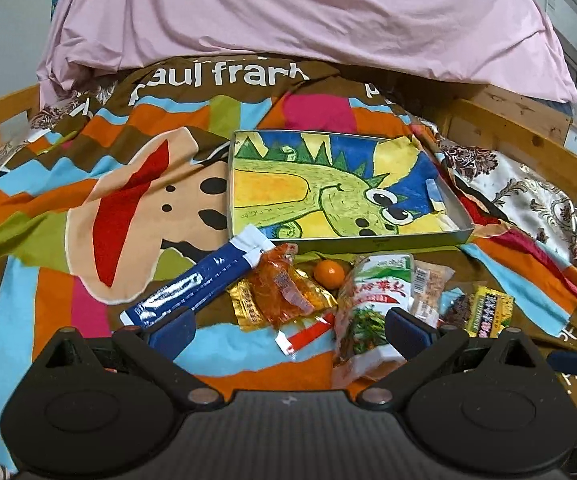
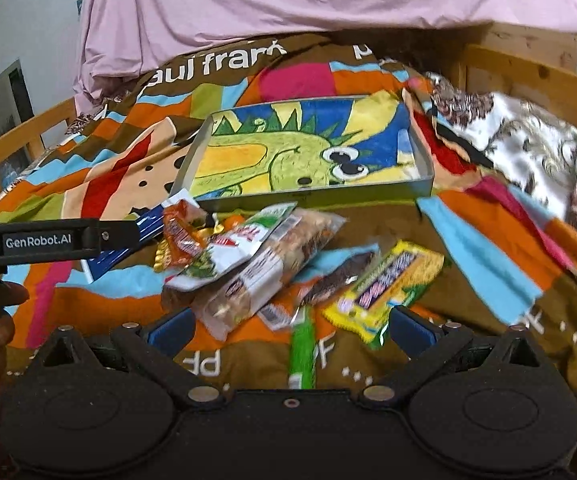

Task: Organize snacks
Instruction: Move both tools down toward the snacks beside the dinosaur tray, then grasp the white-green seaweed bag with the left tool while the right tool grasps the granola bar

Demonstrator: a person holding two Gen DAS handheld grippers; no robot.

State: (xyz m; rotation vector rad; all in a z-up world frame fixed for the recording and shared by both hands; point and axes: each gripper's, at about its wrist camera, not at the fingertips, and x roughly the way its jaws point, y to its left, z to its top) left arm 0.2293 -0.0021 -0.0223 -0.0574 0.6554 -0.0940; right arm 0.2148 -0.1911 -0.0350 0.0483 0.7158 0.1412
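Nearby, snack pkts [image 2: 248, 256] heaped just outside dino-print tray [image 1: 380, 244]

- patterned bedspread [image 1: 88, 168]: multicolour blocks, cartoon face print, white "paul frank" lettering near the top; covers most of the bed
- pink sheet [image 1: 288, 12]: bunched in a heap at the far end, overlapping the bedspread's top edge
- wooden bed rail [image 1: 528, 148]: light wood, runs along the right side; another on the left
- floral satin fabric [image 1: 528, 196]: white with dark red flowers, beside the right rail
- white wall [image 2: 20, 12]: far left
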